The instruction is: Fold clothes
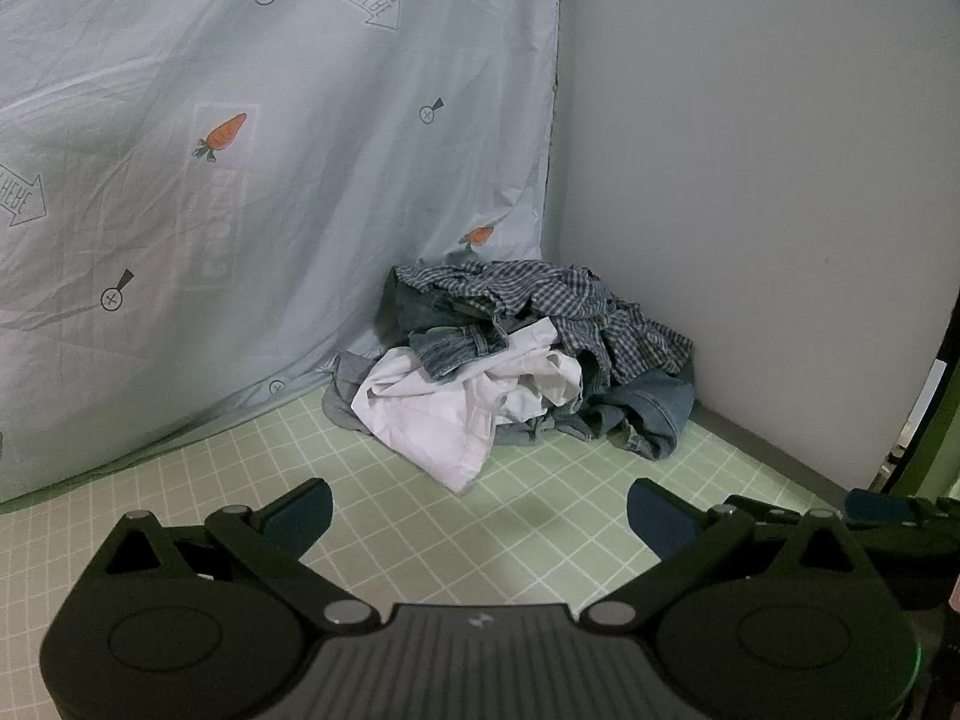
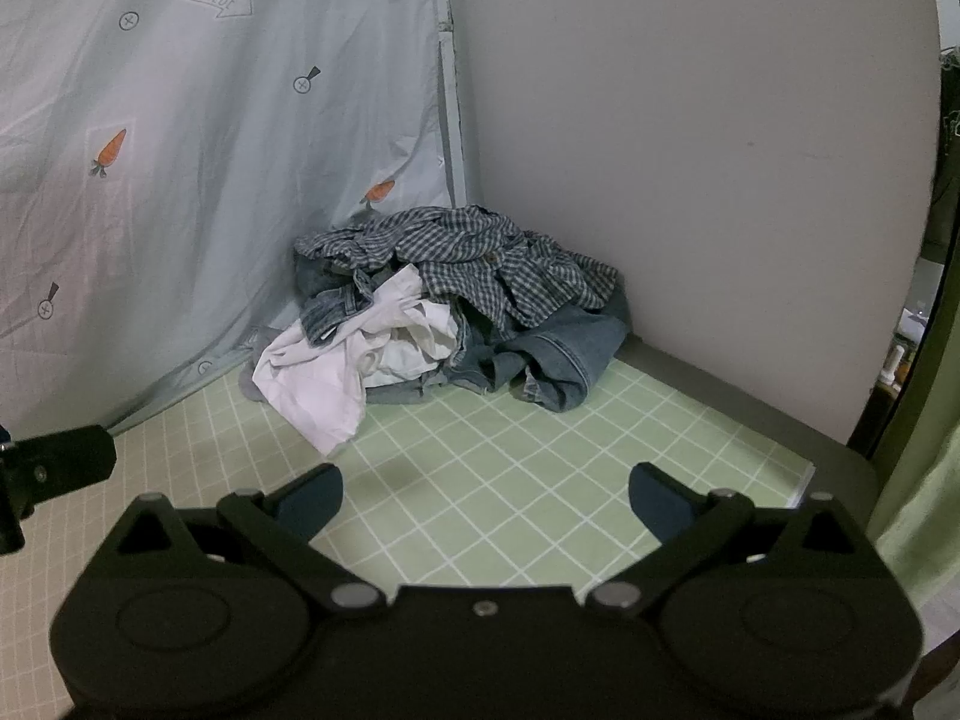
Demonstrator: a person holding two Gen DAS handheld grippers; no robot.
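Note:
A heap of clothes lies in the far corner of the green checked table. On top is a blue-and-white checked shirt (image 1: 576,306) (image 2: 480,264). A crumpled white garment (image 1: 456,402) (image 2: 354,360) spills toward me. Denim jeans (image 1: 648,414) (image 2: 564,360) lie underneath and to the right. My left gripper (image 1: 480,510) is open above the table, well short of the heap, nothing between its fingers. My right gripper (image 2: 486,495) is open too, also short of the heap and holding nothing. The right gripper's finger (image 1: 882,507) shows at the right edge of the left wrist view.
A pale sheet printed with carrots (image 1: 228,180) (image 2: 180,150) hangs behind the table on the left. A plain white wall (image 1: 750,180) (image 2: 690,180) closes the right side. The green checked tabletop (image 1: 480,510) (image 2: 480,468) stretches between grippers and heap. The table's right edge (image 2: 804,474) is near.

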